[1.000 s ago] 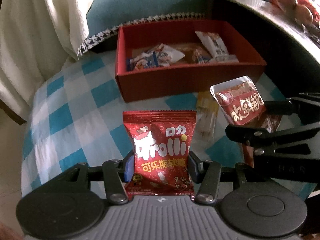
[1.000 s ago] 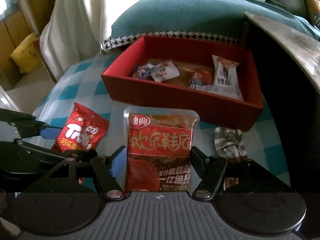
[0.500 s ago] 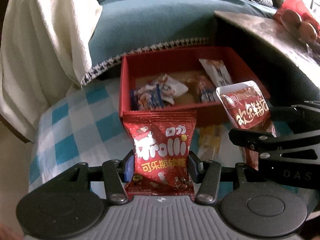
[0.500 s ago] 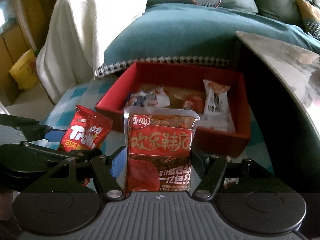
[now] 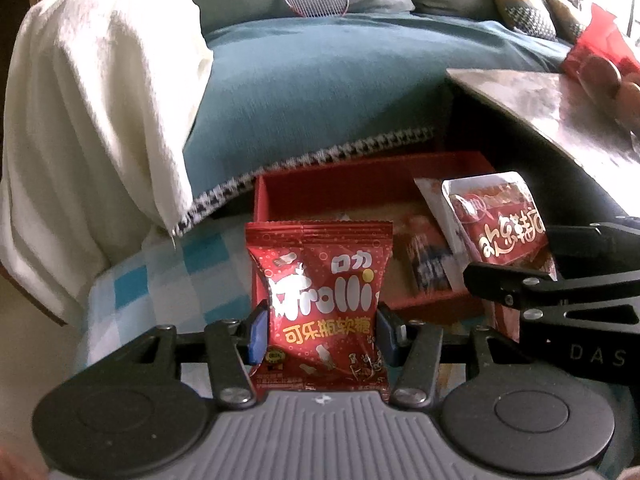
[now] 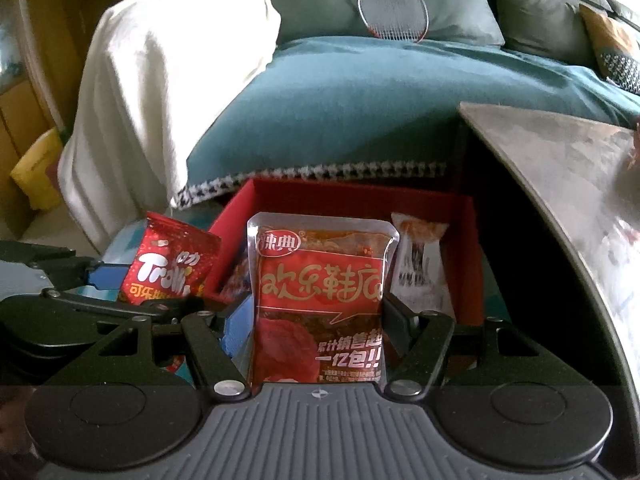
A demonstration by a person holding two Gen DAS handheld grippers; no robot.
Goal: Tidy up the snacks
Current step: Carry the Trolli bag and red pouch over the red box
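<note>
My left gripper (image 5: 318, 332) is shut on a red Trolli candy bag (image 5: 320, 300), held upright just in front of the red box (image 5: 360, 184). My right gripper (image 6: 316, 320) is shut on a clear-edged red spicy snack pouch (image 6: 320, 300), also upright before the red box (image 6: 360, 196). Each gripper shows in the other's view: the right gripper (image 5: 516, 268) with its pouch (image 5: 500, 220) at the right, the Trolli bag (image 6: 168, 268) at the left. Inside the box lie several wrapped snacks, among them a white packet (image 6: 420, 268).
The box rests on a blue-and-white checked cloth (image 5: 160, 272). Behind it is a teal sofa cushion (image 5: 320, 80) with a white blanket (image 5: 100, 100) and a badminton racket (image 6: 394, 6). A dark table with a grey top (image 6: 560, 168) stands close on the right.
Both grippers have risen and moved toward the red box with their packets; the box now sits lower and closer, partly hidden behind the packets, and more of the sofa shows.
</note>
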